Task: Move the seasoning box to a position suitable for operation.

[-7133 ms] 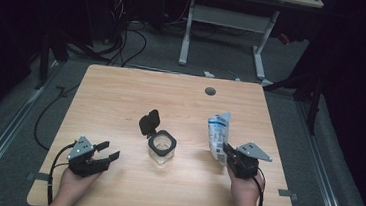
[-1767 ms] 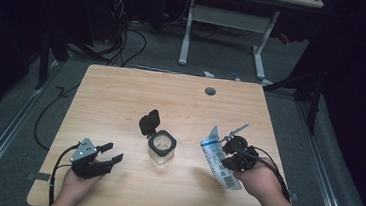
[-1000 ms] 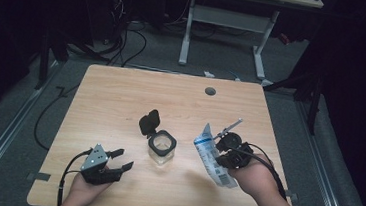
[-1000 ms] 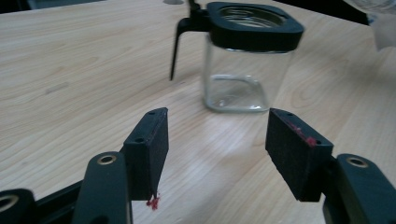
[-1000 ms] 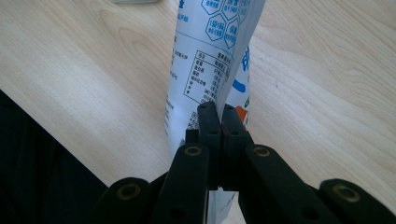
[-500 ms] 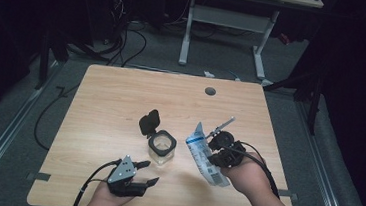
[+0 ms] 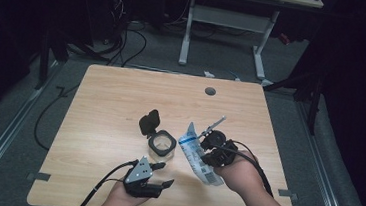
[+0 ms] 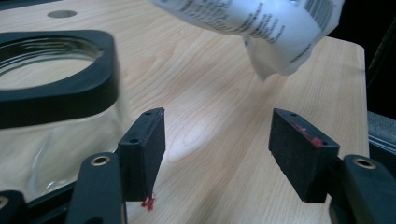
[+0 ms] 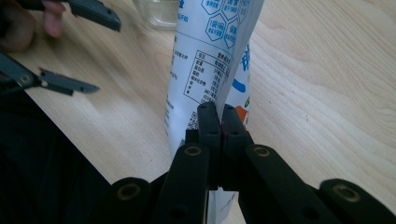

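Dark room, wooden counter (image 7: pixel 111 101). My right tongs (image 7: pixel 206 146) are clamped on a soft, light pouch (image 7: pixel 194 151), pinched at its flat edge. Left tongs (image 7: pixel 162 174) stand apart, empty, just beside the rigid, breakable jar (image 7: pixel 161 146); I'd grip its walls.

A dim room: grey floor (image 7: pixel 12 133) with black cables (image 7: pixel 126 38), white-legged desk (image 7: pixel 223 16) behind.

Lit table (image 7: pixel 121 102) amid dark surroundings; glare on wood, near container (image 8: pixel 51 70) blurred
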The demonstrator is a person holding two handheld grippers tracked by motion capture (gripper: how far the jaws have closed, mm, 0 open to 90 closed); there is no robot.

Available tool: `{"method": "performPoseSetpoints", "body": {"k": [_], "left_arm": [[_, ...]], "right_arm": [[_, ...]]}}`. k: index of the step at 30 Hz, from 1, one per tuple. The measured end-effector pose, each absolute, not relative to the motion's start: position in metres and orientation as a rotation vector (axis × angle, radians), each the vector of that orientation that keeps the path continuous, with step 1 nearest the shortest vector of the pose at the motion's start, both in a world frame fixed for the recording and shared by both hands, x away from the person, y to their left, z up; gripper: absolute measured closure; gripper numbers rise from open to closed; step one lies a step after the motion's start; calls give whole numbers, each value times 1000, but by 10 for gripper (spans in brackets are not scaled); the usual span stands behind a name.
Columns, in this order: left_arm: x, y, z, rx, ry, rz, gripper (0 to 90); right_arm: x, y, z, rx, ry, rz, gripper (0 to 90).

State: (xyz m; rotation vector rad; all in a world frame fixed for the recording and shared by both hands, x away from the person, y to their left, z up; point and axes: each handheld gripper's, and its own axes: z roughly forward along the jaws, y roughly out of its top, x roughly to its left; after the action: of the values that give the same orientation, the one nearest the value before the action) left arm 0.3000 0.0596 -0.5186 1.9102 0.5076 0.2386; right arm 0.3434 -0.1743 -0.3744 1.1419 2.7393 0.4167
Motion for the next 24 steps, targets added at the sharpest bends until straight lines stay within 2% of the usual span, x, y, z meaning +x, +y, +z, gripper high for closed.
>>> {"method": "performPoseSetpoints", "body": {"k": [24], "left_arm": [[295,28,-519,1917,434,218,309]], "right_arm": [[354,-152,-372,1107,2792,343,900]]}}
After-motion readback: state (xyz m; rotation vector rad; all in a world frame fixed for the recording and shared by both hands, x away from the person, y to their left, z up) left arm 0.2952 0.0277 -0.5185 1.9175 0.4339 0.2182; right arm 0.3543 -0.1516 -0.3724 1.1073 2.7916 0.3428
